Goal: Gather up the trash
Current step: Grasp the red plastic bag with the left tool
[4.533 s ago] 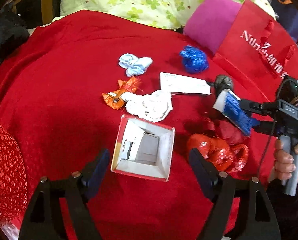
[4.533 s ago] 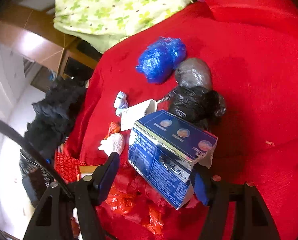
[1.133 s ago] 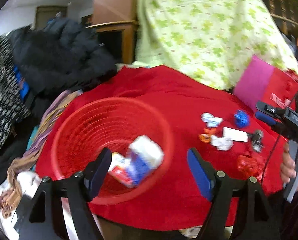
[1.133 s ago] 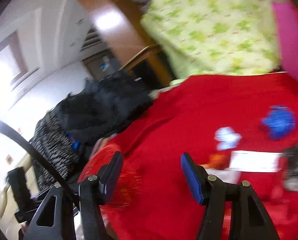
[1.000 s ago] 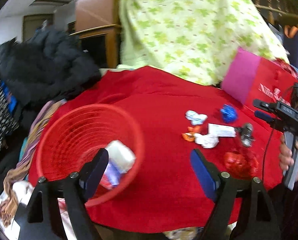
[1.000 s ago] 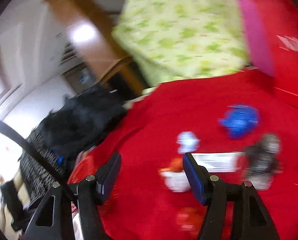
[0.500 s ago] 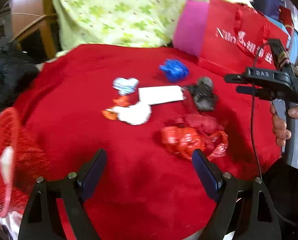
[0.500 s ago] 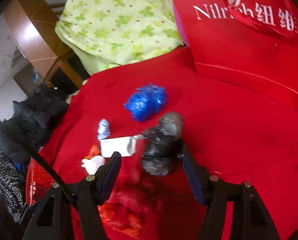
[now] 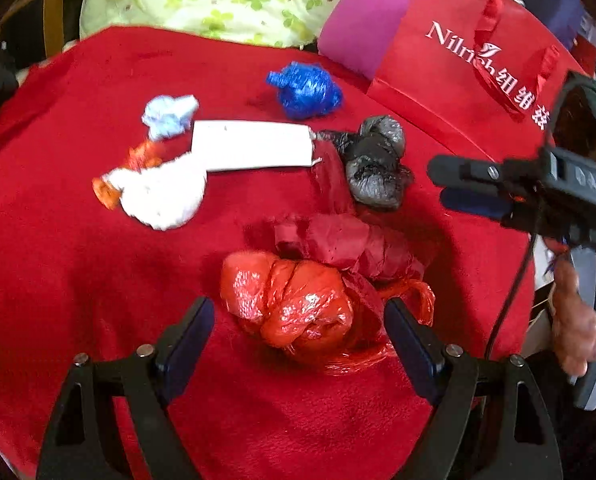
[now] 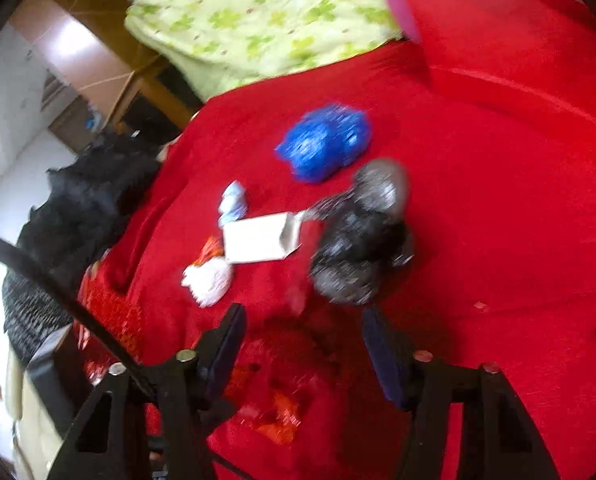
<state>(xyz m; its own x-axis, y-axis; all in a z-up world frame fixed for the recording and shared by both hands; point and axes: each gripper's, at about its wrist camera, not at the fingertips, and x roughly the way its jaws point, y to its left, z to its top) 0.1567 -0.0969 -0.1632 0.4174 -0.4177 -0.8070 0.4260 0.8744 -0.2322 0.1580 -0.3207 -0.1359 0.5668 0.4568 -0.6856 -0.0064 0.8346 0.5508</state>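
On the red-draped counter [image 9: 77, 264], with the left gripper [image 9: 298, 332] spread, jaws just narrowing around the red plastic bundle [image 9: 293, 304] lying before the gift bag [image 9: 466, 68] reading "Nilrich", I'd centre before squeezing; the right gripper [image 10: 302, 340] seems empty, part-open, closing.

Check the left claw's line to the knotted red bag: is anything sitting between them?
Nothing visible does. The left claw is open, the knotted red bag lies between its fingers with gaps on both sides. The crumpled dark red paper rests against the bag's far side, beyond the claw's path.
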